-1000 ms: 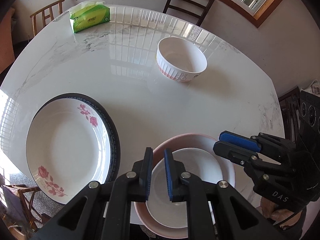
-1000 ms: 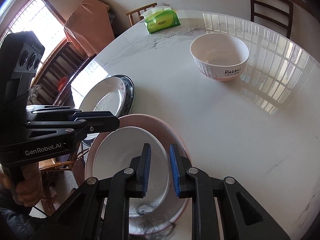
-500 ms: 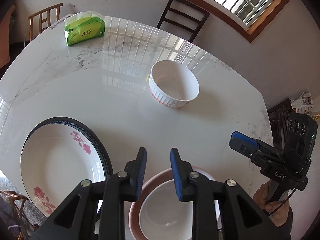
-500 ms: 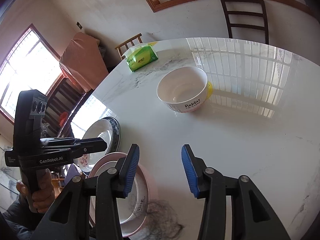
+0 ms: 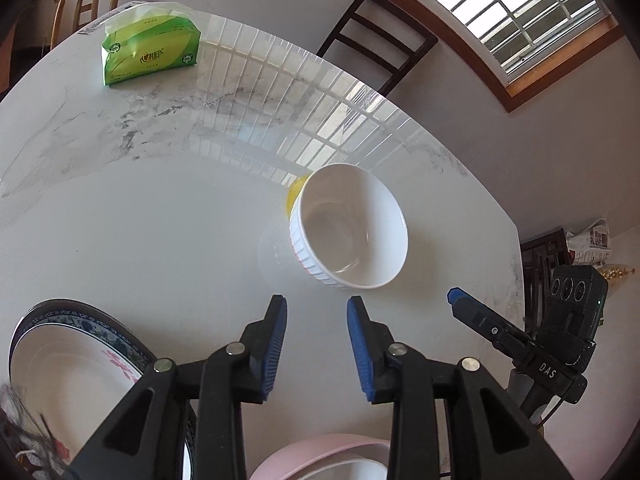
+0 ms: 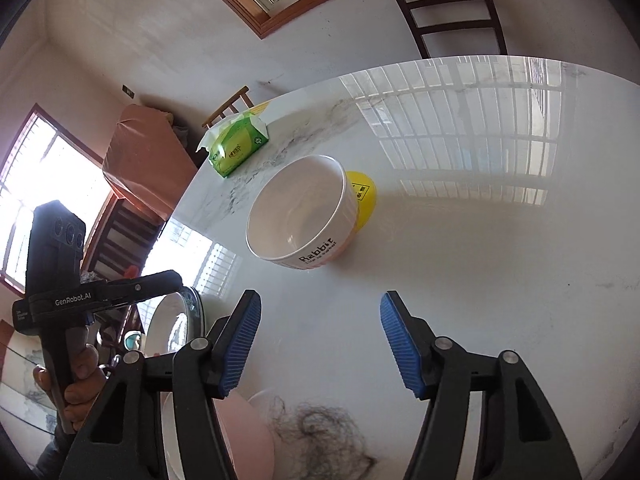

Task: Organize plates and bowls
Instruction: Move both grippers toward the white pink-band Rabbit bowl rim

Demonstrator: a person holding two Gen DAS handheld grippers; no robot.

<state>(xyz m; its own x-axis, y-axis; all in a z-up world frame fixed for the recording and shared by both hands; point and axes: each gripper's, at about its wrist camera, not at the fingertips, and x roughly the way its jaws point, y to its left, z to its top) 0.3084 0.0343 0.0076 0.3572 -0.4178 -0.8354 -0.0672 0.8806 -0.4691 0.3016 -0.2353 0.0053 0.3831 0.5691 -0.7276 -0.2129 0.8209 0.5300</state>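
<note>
A round table (image 5: pixel 140 220) has a glossy white marble top with faint grey veining. On it sits a white bowl (image 5: pixel 352 232) with a ribbed outside, thin pink lines near its base, and black lettering. A yellow object (image 6: pixel 362 196) shows behind it. A bright green tissue pack (image 5: pixel 152 54) lies farther back. A white plate (image 5: pixel 72 364) bears pink flowers and a dark blue patterned rim. A pale pink plate (image 5: pixel 320 446) holds a white dish. Both grippers are black with blue pads (image 5: pixel 276 344).

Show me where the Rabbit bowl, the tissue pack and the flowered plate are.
Rabbit bowl (image 6: pixel 298 216), right wrist view, inner wall.
tissue pack (image 5: pixel 150 54), left wrist view, green front face.
flowered plate (image 5: pixel 72 368), left wrist view, white centre.
</note>
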